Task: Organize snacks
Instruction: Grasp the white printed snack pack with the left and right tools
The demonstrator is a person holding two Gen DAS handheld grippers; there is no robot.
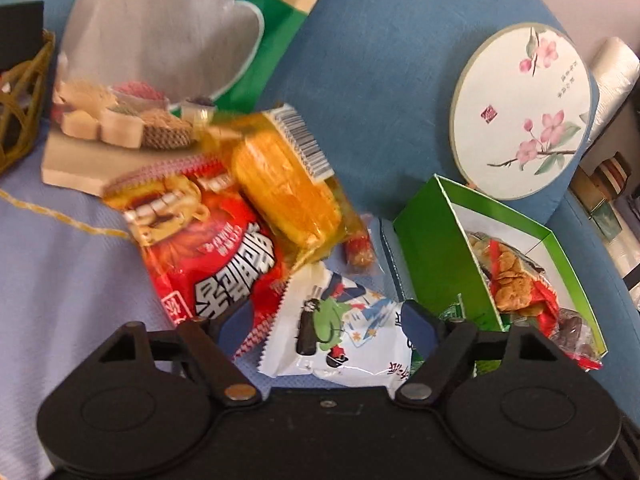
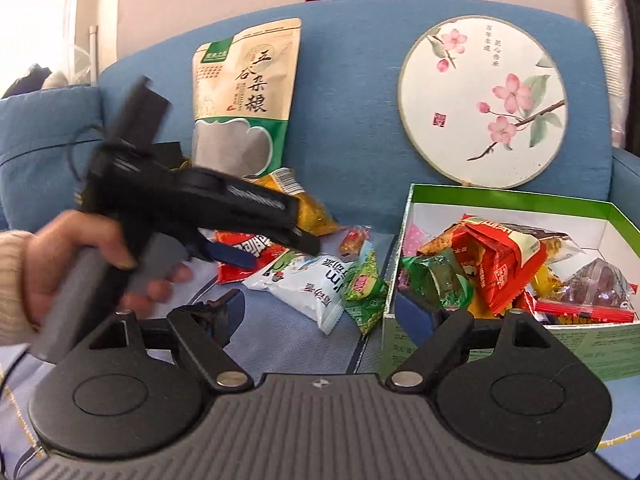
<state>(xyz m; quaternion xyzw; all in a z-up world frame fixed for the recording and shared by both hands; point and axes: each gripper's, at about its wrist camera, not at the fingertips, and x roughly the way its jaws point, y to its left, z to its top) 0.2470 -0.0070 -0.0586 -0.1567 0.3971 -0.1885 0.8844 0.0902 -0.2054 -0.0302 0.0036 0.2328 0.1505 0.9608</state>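
Between the left gripper's [image 1: 327, 318] spread fingers, in the left wrist view, lies a white snack packet [image 1: 340, 330] on the pale blue cover; the blue pads stand on either side of it, and whether they touch it cannot be told. A red packet [image 1: 208, 252] sits partly under the left pad, with a yellow packet [image 1: 288, 192] lying across its far edge. To the right stands the green box [image 1: 436, 248], already holding snacks. A round flowered fan [image 1: 520, 112] leans on the blue sofa back.

From the right wrist view, the right gripper [image 2: 324, 316] has its jaws wide apart with nothing between them. The right pad sits in front of the box's near left corner; the white packet and a small green packet [image 2: 366, 290] lie just beyond the gap. A hand [image 2: 80, 264] holds the left gripper over the loose pile. A tall grain bag [image 2: 246, 96] stands against the sofa.
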